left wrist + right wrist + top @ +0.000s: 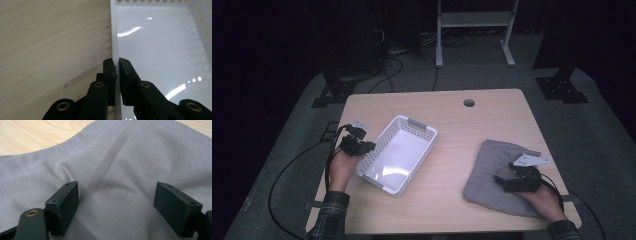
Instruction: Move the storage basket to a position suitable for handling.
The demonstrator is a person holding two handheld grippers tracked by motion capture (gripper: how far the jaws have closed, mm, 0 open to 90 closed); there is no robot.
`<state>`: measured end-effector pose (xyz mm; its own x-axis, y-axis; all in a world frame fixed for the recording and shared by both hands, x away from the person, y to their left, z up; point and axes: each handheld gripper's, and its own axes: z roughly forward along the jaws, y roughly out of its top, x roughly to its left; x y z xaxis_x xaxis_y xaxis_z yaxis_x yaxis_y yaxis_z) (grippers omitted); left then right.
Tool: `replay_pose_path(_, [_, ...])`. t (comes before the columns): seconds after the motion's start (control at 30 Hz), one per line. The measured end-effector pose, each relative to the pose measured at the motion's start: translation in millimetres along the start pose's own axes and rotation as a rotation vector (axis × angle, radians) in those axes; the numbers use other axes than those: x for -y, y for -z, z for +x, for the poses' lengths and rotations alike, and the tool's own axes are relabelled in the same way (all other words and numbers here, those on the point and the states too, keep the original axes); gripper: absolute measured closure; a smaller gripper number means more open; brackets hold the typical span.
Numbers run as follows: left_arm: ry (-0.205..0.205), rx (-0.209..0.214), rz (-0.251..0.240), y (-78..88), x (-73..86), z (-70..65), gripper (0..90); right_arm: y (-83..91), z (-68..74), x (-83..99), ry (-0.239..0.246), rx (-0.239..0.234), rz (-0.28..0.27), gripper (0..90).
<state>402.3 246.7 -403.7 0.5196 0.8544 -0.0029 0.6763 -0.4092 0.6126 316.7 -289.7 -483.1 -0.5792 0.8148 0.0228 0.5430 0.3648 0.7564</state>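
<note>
Left gripper (117,65): jaws drawn narrow and clamped on the long side wall of the white basket (160,42), one jaw outside the wall, the other inside it. Only the thin wall separates the pads. The basket is rectangular, white plastic, with perforated walls, a smooth glossy floor that throws back light streaks, and grey handle grips at both short ends. It holds nothing. In the high view the left gripper (364,146) sits at the basket (398,154) wall nearest the left edge of the surface (452,205), with the hand below it and a plaid sleeve behind.

Right gripper (115,202): jaws standing wide, both pads down on the grey cloth (120,162) with a broad span of fabric between them; nothing is pinched. The cloth is a soft, fine-woven grey piece, loosely folded, with shallow creases and one darker band running away from the jaws. In the high view the cloth (492,170) lies well to the right of the basket, flat on the pale wood surface, and the right gripper (502,179) rests on its right portion.
</note>
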Motion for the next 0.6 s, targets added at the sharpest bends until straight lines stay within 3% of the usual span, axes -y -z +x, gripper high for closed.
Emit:
replay_pose_path(0.4, [0.09,-0.068,-0.019,28.5,35.2,20.9,84.0,-0.1,0.1,0.0,0.002,0.0,0.0,18.7])
replay_pose_path(0.6, [0.121,-0.076,-0.027,35.2,47.6,31.4,83.8,-0.1,0.3,-0.1,0.001,0.001,0.001,18.8])
